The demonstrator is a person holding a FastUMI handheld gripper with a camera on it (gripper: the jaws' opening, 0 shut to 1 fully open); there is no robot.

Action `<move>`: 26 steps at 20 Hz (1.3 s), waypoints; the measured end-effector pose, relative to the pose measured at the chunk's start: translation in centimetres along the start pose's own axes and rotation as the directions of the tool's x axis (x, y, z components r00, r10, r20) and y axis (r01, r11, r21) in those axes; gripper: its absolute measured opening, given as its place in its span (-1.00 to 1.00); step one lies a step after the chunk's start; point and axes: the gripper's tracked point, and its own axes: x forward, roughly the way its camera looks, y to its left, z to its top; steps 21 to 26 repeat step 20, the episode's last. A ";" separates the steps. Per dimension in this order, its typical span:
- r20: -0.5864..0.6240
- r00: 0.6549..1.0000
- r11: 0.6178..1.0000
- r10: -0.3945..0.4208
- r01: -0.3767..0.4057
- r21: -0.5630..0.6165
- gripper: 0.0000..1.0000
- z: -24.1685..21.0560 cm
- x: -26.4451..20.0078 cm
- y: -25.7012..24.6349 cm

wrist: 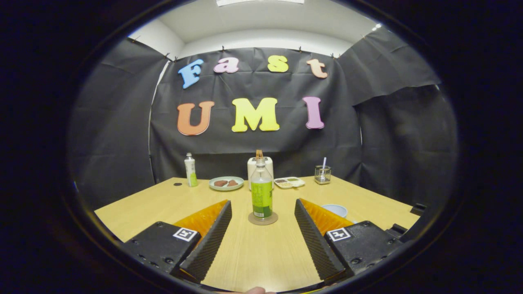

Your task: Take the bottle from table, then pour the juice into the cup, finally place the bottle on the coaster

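One light wooden table (pixel 171 204) carries the items. Two bottles are present: one clear plastic bottle with a green label (pixel 261 192) and one white bottle with a green lower band (pixel 190 170). One round brown coaster (pixel 262 219) lies under the clear bottle. One pale blue cup (pixel 335 210) is present. One round pale green plate (pixel 226 183), one white divided tray (pixel 289 182), one white toaster (pixel 260 169) and one wire mesh holder (pixel 322 174) complete the count. One gripper (pixel 263 206) with two fingers spread apart is in view.
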 end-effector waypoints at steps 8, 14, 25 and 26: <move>-0.006 1.000 0.999 0.008 -0.008 -0.050 1.00 -0.5 -0.1 1.4; -0.004 1.000 0.997 0.016 -0.017 -0.080 1.00 -0.3 -0.1 2.4; 0.006 1.000 0.996 0.010 -0.009 -0.087 1.00 -0.1 -0.1 2.5; 0.006 1.000 0.996 0.010 -0.009 -0.087 1.00 -0.1 -0.1 2.5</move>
